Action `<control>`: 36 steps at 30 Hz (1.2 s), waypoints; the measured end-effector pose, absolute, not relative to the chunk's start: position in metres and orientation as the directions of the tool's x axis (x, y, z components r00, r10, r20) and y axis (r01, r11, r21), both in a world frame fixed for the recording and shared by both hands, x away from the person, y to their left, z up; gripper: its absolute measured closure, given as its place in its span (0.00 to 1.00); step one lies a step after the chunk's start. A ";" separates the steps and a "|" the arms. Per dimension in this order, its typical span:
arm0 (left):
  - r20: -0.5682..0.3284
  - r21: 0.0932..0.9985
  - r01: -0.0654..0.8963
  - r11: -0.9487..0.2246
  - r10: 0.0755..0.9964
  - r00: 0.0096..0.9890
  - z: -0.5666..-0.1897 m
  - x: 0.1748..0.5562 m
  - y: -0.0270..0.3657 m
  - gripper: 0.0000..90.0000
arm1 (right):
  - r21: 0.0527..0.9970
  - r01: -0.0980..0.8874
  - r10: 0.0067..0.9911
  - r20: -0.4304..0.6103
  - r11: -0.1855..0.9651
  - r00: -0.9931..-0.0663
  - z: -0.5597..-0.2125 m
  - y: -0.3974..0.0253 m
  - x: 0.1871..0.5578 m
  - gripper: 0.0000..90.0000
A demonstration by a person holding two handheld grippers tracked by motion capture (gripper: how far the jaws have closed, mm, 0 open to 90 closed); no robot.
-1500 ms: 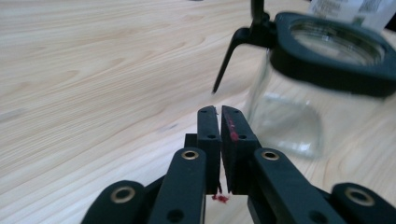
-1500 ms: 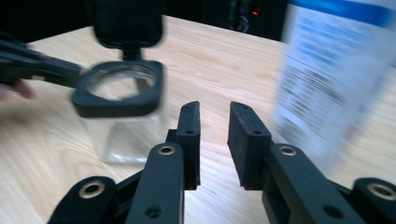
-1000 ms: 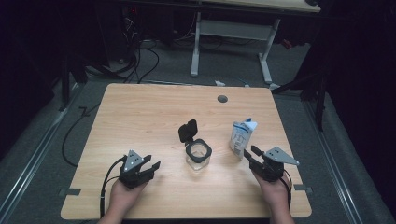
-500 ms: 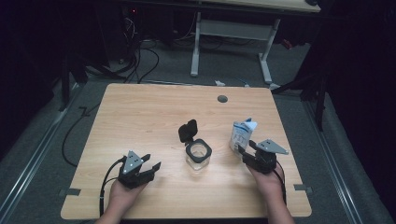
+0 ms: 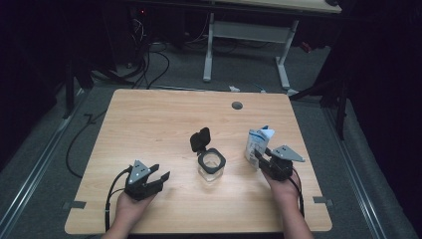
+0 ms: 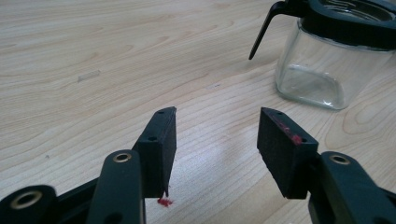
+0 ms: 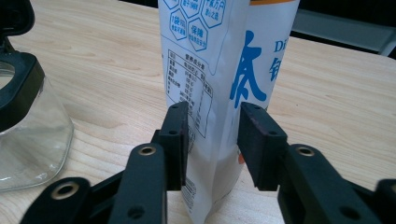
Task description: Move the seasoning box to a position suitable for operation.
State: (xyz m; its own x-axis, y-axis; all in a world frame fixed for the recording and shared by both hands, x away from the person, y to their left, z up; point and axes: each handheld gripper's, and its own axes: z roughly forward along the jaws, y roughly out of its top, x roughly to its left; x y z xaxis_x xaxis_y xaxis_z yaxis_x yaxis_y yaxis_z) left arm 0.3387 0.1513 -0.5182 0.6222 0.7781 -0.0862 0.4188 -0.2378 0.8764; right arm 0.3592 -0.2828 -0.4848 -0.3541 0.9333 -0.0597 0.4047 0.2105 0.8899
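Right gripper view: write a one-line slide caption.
Right hand-held gripper straddling the lower edge of an upright white-and-blue pouch, with a glass jar alongside on the wooden table.

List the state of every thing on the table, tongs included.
Glass jar: upright, empty, lid flipped open.
Carton: upright, top opened, its edge between the right tongs' jaws.
Right tongs: closing on the carton, grip not certain.
Left tongs: open, holding nothing.
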 end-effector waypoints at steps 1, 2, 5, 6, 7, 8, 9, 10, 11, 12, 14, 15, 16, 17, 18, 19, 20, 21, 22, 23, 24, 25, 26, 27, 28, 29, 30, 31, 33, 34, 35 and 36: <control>-0.087 0.878 0.417 -0.235 0.778 0.622 -0.518 0.339 0.151 0.53 | 0.889 0.404 0.933 -0.064 0.214 -0.354 -0.485 -0.282 0.359 0.73; -0.088 0.878 0.417 -0.234 0.778 0.622 -0.518 0.339 0.151 0.53 | 0.890 0.402 0.933 -0.068 0.217 -0.353 -0.485 -0.282 0.359 0.75; -0.092 0.877 0.421 -0.233 0.777 0.622 -0.518 0.339 0.152 0.53 | 0.889 0.399 0.931 -0.074 0.224 -0.358 -0.485 -0.283 0.359 0.80; -0.093 0.877 0.421 -0.232 0.777 0.622 -0.519 0.339 0.152 0.53 | 0.891 0.395 0.931 -0.078 0.225 -0.356 -0.485 -0.283 0.358 0.83; -0.093 0.877 0.421 -0.232 0.777 0.623 -0.519 0.339 0.152 0.53 | 0.892 0.391 0.931 -0.081 0.226 -0.355 -0.485 -0.283 0.358 0.85; -0.094 0.877 0.421 -0.231 0.777 0.623 -0.519 0.339 0.152 0.53 | 0.894 0.391 0.933 -0.074 0.218 -0.352 -0.485 -0.284 0.357 0.86; -0.096 0.877 0.422 -0.231 0.776 0.623 -0.519 0.339 0.152 0.53 | 0.895 0.392 0.933 -0.068 0.214 -0.353 -0.485 -0.284 0.357 0.87; -0.098 0.877 0.423 -0.230 0.775 0.624 -0.519 0.338 0.152 0.53 | 0.895 0.392 0.932 -0.067 0.214 -0.356 -0.485 -0.284 0.357 0.88; -0.099 0.877 0.422 -0.229 0.774 0.625 -0.519 0.338 0.152 0.53 | 0.896 0.391 0.932 -0.065 0.212 -0.357 -0.486 -0.285 0.357 0.89; -0.099 0.877 0.422 -0.229 0.773 0.627 -0.519 0.338 0.152 0.53 | 0.896 0.390 0.931 -0.064 0.212 -0.360 -0.486 -0.285 0.357 0.90; -0.109 0.879 0.423 -0.222 0.769 0.630 -0.518 0.338 0.152 0.52 | 0.895 0.391 0.931 -0.066 0.214 -0.359 -0.486 -0.284 0.357 0.93; -0.110 0.880 0.422 -0.219 0.769 0.630 -0.518 0.338 0.152 0.52 | 0.894 0.391 0.930 -0.068 0.217 -0.361 -0.486 -0.284 0.357 0.94; -0.109 0.880 0.420 -0.221 0.768 0.632 -0.518 0.338 0.152 0.51 | 0.895 0.389 0.930 -0.070 0.219 -0.362 -0.486 -0.283 0.357 0.94; -0.109 0.881 0.418 -0.220 0.767 0.633 -0.518 0.338 0.152 0.50 | 0.893 0.390 0.928 -0.076 0.226 -0.364 -0.486 -0.283 0.357 0.95; -0.110 0.881 0.418 -0.219 0.766 0.634 -0.518 0.338 0.152 0.50 | 0.892 0.392 0.928 -0.074 0.225 -0.366 -0.485 -0.283 0.357 0.95; -0.114 0.882 0.418 -0.217 0.763 0.637 -0.518 0.338 0.152 0.50 | 0.890 0.398 0.928 -0.068 0.223 -0.367 -0.485 -0.283 0.358 0.95; -0.115 0.882 0.418 -0.219 0.759 0.640 -0.518 0.338 0.152 0.49 | 0.888 0.405 0.928 -0.063 0.220 -0.367 -0.484 -0.283 0.358 0.96; -0.115 0.881 0.418 -0.222 0.757 0.644 -0.518 0.337 0.151 0.49 | 0.887 0.406 0.928 -0.063 0.221 -0.368 -0.484 -0.283 0.358 0.96; -0.119 0.882 0.417 -0.220 0.751 0.649 -0.518 0.337 0.151 0.48 | 0.886 0.409 0.928 -0.060 0.219 -0.368 -0.483 -0.283 0.359 0.96; -0.125 0.883 0.416 -0.217 0.746 0.654 -0.518 0.337 0.151 0.48 | 0.882 0.415 0.927 -0.061 0.223 -0.370 -0.482 -0.282 0.359 0.96; -0.127 0.885 0.412 -0.217 0.738 0.663 -0.518 0.337 0.151 0.47 | 0.880 0.416 0.925 -0.062 0.227 -0.374 -0.482 -0.282 0.359 0.96; -0.128 0.886 0.409 -0.219 0.732 0.669 -0.518 0.337 0.150 0.46 | 0.879 0.416 0.923 -0.066 0.233 -0.378 -0.481 -0.282 0.359 0.96; -0.127 0.888 0.404 -0.219 0.728 0.673 -0.518 0.336 0.150 0.45 | 0.878 0.417 0.923 -0.066 0.234 -0.379 -0.481 -0.282 0.359 0.96; -0.123 0.888 0.400 -0.226 0.722 0.681 -0.518 0.336 0.150 0.44 | 0.878 0.420 0.923 -0.059 0.229 -0.380 -0.481 -0.282 0.359 0.96; -0.120 0.891 0.395 -0.226 0.719 0.684 -0.518 0.335 0.149 0.44 | 0.879 0.423 0.925 -0.051 0.221 -0.377 -0.481 -0.283 0.359 0.96; -0.117 0.891 0.391 -0.228 0.718 0.686 -0.519 0.335 0.149 0.43 | 0.878 0.429 0.925 -0.041 0.214 -0.379 -0.480 -0.283 0.360 0.97; -0.117 0.892 0.390 -0.230 0.715 0.689 -0.519 0.335 0.149 0.43 | 0.877 0.431 0.925 -0.039 0.213 -0.378 -0.480 -0.283 0.360 0.97; -0.118 0.891 0.391 -0.230 0.714 0.690 -0.519 0.335 0.149 0.43 | 0.875 0.432 0.925 -0.047 0.220 -0.377 -0.479 -0.283 0.360 0.97; -0.122 0.890 0.393 -0.230 0.711 0.693 -0.520 0.335 0.148 0.43 | 0.872 0.436 0.925 -0.050 0.224 -0.376 -0.478 -0.282 0.361 0.97; -0.118 0.889 0.392 -0.236 0.708 0.696 -0.520 0.335 0.148 0.43 | 0.871 0.437 0.925 -0.048 0.224 -0.378 -0.478 -0.282 0.361 0.97; -0.116 0.890 0.390 -0.237 0.708 0.696 -0.520 0.335 0.148 0.43 | 0.871 0.436 0.924 -0.050 0.226 -0.378 -0.478 -0.282 0.362 0.97; -0.115 0.890 0.388 -0.238 0.706 0.699 -0.520 0.334 0.148 0.43 | 0.871 0.436 0.924 -0.051 0.227 -0.379 -0.478 -0.282 0.362 0.97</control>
